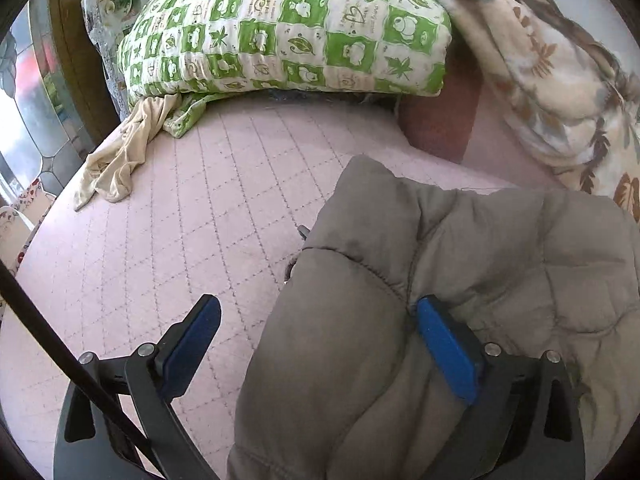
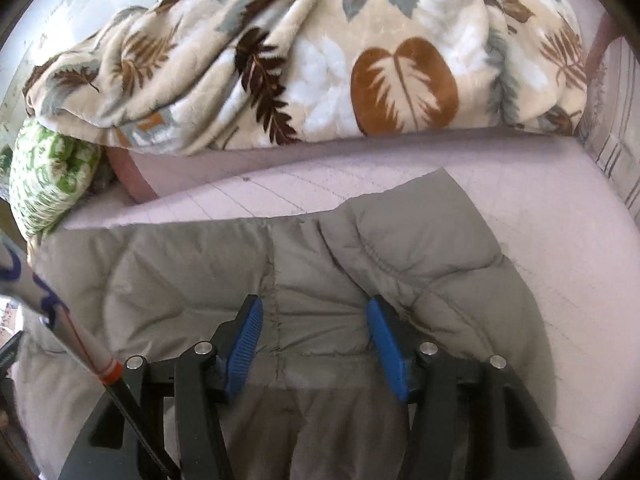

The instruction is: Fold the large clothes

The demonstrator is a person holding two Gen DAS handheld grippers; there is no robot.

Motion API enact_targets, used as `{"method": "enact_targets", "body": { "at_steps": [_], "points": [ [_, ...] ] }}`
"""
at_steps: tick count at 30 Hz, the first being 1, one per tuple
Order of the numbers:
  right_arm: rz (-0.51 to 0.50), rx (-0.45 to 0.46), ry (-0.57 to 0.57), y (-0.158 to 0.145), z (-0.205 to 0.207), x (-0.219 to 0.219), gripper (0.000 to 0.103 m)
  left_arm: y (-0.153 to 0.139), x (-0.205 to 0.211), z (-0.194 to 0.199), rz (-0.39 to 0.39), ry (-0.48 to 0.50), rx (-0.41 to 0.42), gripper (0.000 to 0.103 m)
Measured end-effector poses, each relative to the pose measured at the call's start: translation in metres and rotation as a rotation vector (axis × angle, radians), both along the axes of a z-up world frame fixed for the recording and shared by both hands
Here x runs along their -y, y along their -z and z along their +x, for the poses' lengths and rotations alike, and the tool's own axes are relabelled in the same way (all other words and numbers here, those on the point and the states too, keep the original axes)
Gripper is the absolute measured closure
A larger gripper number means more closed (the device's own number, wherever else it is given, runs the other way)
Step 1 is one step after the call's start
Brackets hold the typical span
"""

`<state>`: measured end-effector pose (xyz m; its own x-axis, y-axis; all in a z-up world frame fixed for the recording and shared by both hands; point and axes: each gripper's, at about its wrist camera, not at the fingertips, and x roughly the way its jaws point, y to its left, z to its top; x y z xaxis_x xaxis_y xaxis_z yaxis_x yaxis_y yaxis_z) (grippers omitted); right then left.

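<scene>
A grey-brown quilted puffer jacket [image 1: 460, 264] lies on the pink quilted bed [image 1: 180, 216]. My left gripper [image 1: 316, 312] is open wide. Its right blue finger [image 1: 444, 344] presses into a fold of the jacket and its left finger [image 1: 196, 340] hangs over bare bed; part of the jacket lies between them. In the right wrist view the jacket [image 2: 192, 272] fills the foreground. My right gripper [image 2: 314, 316] is open, its blue pads resting on the jacket on either side of a vertical seam [image 2: 276, 300].
A green-and-white patterned pillow [image 1: 288, 28] lies at the far end of the bed. A beige leaf-print blanket [image 2: 320, 48] is heaped along the far side. A cream garment [image 1: 120, 160] lies by the bed's left edge. A window [image 1: 24, 100] is at left.
</scene>
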<state>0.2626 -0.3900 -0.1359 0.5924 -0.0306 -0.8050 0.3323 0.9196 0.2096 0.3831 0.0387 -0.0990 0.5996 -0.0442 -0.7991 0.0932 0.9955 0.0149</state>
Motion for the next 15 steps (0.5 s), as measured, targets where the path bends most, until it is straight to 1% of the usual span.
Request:
{"method": "enact_targets", "body": {
  "at_steps": [3, 5, 6, 8, 9, 10, 12, 14, 15],
  "points": [
    [-0.044, -0.03, -0.008, 0.0, 0.007, -0.007, 0.045, -0.005, 0.003, -0.003, 0.033, 0.008, 0.003, 0.004],
    [-0.074, -0.065, -0.023, -0.011, 0.009, -0.011, 0.045, -0.013, 0.005, -0.009, 0.059, 0.025, 0.024, 0.004],
    [-0.076, -0.05, -0.034, -0.023, 0.004, -0.012, 0.045, -0.018, 0.006, -0.014, 0.065, 0.036, 0.042, 0.004],
    [-0.051, 0.009, -0.033, -0.043, -0.01, -0.011, 0.043, -0.021, 0.004, -0.018, 0.072, 0.041, 0.057, 0.004],
    [-0.033, 0.041, -0.026, -0.051, -0.019, -0.008, 0.037, -0.021, 0.003, -0.018, 0.074, 0.041, 0.055, 0.004],
    [-0.027, 0.055, -0.016, -0.056, -0.025, -0.005, 0.035, -0.017, 0.003, -0.017, 0.08, 0.038, 0.045, 0.004],
    [-0.046, 0.042, 0.01, -0.052, -0.032, 0.002, 0.035, -0.012, 0.003, -0.015, 0.08, 0.03, 0.03, 0.004],
    [-0.053, -0.022, 0.023, -0.028, -0.03, 0.011, 0.035, -0.008, 0.002, -0.014, 0.061, 0.028, 0.024, 0.004],
    [-0.041, -0.029, 0.025, -0.016, -0.03, 0.014, 0.035, -0.006, 0.002, -0.013, 0.054, 0.029, 0.026, 0.004]
  ]
}}
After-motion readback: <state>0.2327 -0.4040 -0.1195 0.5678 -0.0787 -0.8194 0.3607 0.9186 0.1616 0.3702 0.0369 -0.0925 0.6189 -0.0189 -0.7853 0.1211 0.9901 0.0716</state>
